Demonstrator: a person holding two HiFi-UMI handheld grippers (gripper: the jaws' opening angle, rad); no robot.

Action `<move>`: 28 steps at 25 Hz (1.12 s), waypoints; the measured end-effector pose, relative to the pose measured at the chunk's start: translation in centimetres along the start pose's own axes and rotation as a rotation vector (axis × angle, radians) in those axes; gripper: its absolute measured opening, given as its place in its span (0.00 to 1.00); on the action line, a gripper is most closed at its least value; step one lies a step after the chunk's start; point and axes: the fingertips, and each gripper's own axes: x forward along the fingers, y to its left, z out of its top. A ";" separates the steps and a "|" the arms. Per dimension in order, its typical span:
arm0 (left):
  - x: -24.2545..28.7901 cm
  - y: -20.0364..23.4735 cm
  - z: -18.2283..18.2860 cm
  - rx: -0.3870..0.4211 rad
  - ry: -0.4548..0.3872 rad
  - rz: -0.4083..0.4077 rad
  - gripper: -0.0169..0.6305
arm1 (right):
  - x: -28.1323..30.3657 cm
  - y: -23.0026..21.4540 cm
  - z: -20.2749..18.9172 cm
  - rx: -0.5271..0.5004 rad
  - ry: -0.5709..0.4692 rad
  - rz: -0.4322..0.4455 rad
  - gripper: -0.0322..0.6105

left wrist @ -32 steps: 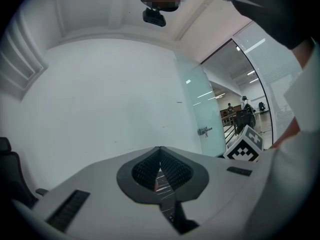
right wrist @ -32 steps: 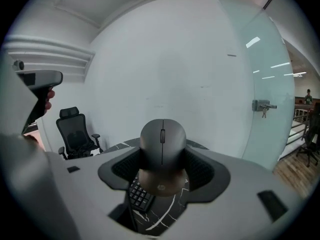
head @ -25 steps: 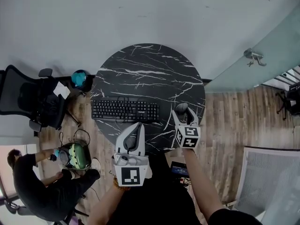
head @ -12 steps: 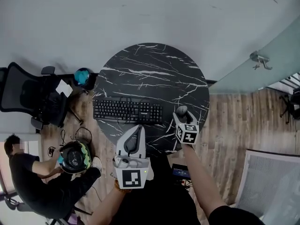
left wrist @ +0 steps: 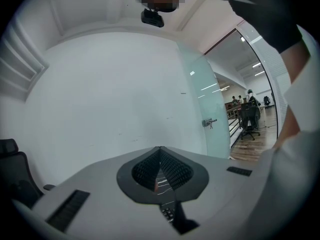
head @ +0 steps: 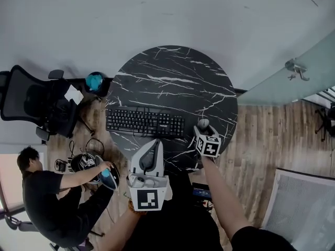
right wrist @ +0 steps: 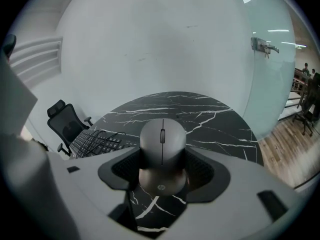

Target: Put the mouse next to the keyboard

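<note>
- Our left tongs [head: 155, 143] sit shut and empty at the near edge of the tabletop [head: 167, 82], out of the way
- Our right tongs [right wrist: 162, 173] clamp the mouse [right wrist: 162, 143] by its sides, to the right of the keyboard [head: 145, 122] and near it; we cannot tell if it touches down
- We judge that only the release remains
- The round black veined top holds nothing else
- Around it are a wood floor [head: 261, 135], a chair [head: 36, 109], a crouching person [head: 47, 197] and a glass wall [head: 293, 72]

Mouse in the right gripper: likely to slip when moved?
Likely rigid: the mouse shows no dent in the right gripper. Its smooth, domed shell could slide out between the jaws. Low and wide, it probably won't tip on the table.
</note>
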 end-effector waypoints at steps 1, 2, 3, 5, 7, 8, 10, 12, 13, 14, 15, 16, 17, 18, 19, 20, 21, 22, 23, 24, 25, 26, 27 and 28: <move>0.0 0.1 0.0 0.007 0.001 -0.001 0.05 | 0.3 0.0 -0.3 0.008 0.008 0.000 0.49; 0.1 0.2 0.0 0.018 0.001 -0.003 0.05 | 0.5 -0.1 -0.5 0.019 0.014 0.000 0.49; 0.1 0.3 0.0 0.025 0.001 -0.003 0.05 | 0.8 -0.1 -0.8 0.030 0.020 0.001 0.49; 0.1 0.6 -0.3 0.020 0.005 0.003 0.05 | 1.3 -0.2 -1.2 0.049 0.031 -0.001 0.49; 0.1 0.8 -0.6 0.010 0.016 0.009 0.05 | 1.8 -0.5 -1.5 0.062 0.041 -0.005 0.49; 0.1 1.0 -0.7 0.013 0.020 0.011 0.05 | 1.9 -0.5 -1.6 0.066 0.046 -0.006 0.49; 0.0 1.2 -0.7 0.021 0.025 0.013 0.05 | 2.2 -0.5 -1.9 0.071 0.055 -0.004 0.49; -0.1 1.4 -0.8 0.022 0.030 0.015 0.05 | 2.4 -0.4 -2.1 0.077 0.060 0.000 0.49; -0.1 1.5 -0.9 0.019 0.031 0.017 0.05 | 2.6 -0.3 -2.2 0.078 0.062 0.002 0.49; -0.1 1.5 -1.0 0.013 0.033 0.019 0.05 | 2.7 -0.3 -2.3 0.079 0.064 0.003 0.49; -0.1 1.6 -1.1 0.009 0.034 0.020 0.05 | 2.8 -0.2 -2.4 0.078 0.066 0.002 0.49; -0.1 1.6 -1.1 0.010 0.035 0.020 0.05 | 2.9 -0.2 -2.5 0.077 0.069 0.001 0.49; -0.1 1.6 -1.2 0.013 0.036 0.019 0.05 | 2.9 -0.2 -2.6 0.076 0.072 -0.003 0.49; -0.1 1.7 -1.2 0.012 0.037 0.019 0.05 | 3.0 -0.2 -2.7 0.076 0.074 -0.006 0.49; -0.1 1.7 -1.3 0.007 0.039 0.021 0.05 | 3.1 -0.3 -2.8 0.076 0.077 -0.010 0.49; -0.1 1.7 -1.4 0.000 0.042 0.023 0.05 | 3.1 -0.4 -2.8 0.077 0.079 -0.015 0.49; 0.0 1.8 -1.4 -0.005 0.043 0.024 0.05 | 3.1 -0.6 -2.9 0.077 0.081 -0.024 0.49; 0.0 1.8 -1.4 -0.004 0.043 0.023 0.05 | 3.1 -0.7 -2.9 0.078 0.084 -0.031 0.49; 0.0 1.8 -1.4 0.001 0.041 0.022 0.05 | 3.1 -0.8 -3.0 0.078 0.087 -0.035 0.49; 0.0 1.8 -1.4 0.008 0.041 0.019 0.05 | 3.1 -0.8 -3.1 0.077 0.089 -0.037 0.49; 0.0 1.8 -1.4 0.013 0.043 0.017 0.05 | 3.2 -0.9 -3.2 0.076 0.091 -0.039 0.49; 0.0 1.8 -1.4 0.014 0.046 0.016 0.05 | 3.2 -1.0 -3.2 0.076 0.092 -0.040 0.49; -0.1 1.8 -1.5 0.013 0.048 0.016 0.05 | 3.3 -1.0 -3.3 0.079 0.093 -0.043 0.49; -0.1 1.8 -1.6 0.014 0.051 0.016 0.05 | 3.4 -1.1 -3.4 0.084 0.093 -0.046 0.49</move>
